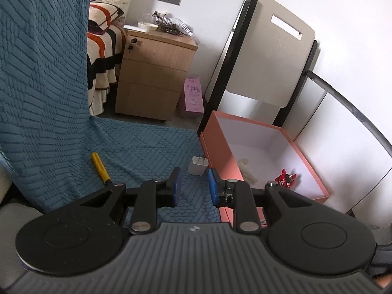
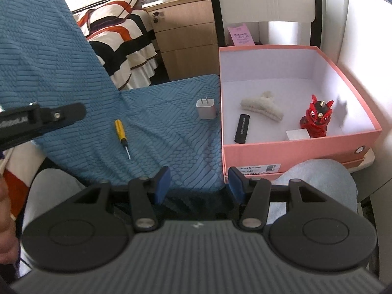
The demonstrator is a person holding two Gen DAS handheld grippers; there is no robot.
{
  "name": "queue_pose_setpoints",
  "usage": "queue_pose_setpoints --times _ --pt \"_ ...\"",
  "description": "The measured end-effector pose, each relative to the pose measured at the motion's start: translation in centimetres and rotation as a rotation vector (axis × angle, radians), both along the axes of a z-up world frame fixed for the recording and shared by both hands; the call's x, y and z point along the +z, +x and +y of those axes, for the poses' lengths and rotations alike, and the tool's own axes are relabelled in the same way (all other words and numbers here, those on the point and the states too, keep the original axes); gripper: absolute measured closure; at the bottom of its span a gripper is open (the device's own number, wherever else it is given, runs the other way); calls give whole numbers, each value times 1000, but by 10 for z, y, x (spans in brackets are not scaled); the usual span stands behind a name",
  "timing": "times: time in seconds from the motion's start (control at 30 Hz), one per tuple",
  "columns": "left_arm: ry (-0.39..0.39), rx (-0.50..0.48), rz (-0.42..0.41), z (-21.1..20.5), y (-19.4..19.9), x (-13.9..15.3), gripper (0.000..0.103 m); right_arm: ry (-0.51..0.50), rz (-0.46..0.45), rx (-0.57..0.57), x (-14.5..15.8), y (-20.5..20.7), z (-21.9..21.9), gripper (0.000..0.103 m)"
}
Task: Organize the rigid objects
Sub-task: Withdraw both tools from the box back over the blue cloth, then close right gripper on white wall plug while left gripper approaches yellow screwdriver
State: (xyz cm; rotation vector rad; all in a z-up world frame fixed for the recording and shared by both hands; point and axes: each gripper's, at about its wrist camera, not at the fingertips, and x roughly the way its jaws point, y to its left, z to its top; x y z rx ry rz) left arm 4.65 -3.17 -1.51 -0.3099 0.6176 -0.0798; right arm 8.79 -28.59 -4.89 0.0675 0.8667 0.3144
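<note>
A white charger plug (image 1: 198, 167) (image 2: 205, 107) stands on the blue textured cloth (image 1: 147, 147) (image 2: 159, 122), close to the pink box's left wall. A yellow screwdriver (image 1: 100, 169) (image 2: 121, 132) lies further left on the cloth. The open pink box (image 1: 208, 134) (image 2: 294, 144) holds a fluffy white hair claw (image 2: 262, 107), a black stick (image 2: 241, 128), a red figurine (image 1: 285, 180) (image 2: 317, 120) and a small white block (image 2: 297, 134). My left gripper (image 1: 194, 187) is open and empty, its gap just short of the charger. My right gripper (image 2: 199, 183) is open and empty over the cloth's near edge.
A wooden drawer cabinet (image 1: 152, 78) (image 2: 186, 36) and a striped bed cover (image 1: 103, 49) (image 2: 122, 44) stand behind. A pink carton (image 1: 192, 95) sits on the floor. A white board (image 1: 269, 56) leans on the wall. A person's knee (image 2: 318, 178) is right of my right gripper.
</note>
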Motion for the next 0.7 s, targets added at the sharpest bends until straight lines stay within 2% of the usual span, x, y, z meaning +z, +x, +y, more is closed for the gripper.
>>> queue_pose_setpoints --times 0.2,0.37,0.63,0.7 --pt "-8 18 0 15 1 -6 75 -22 0 5 -4 0 14 48" --pt "26 36 4 22 7 -15 75 -34 1 22 -9 6 28 48" --pt "-14 124 59 55 35 -51 75 -53 -32 49 -23 31 45 48" --pt "-11 152 85 60 44 -62 71 -69 -37 55 -30 41 52 48"
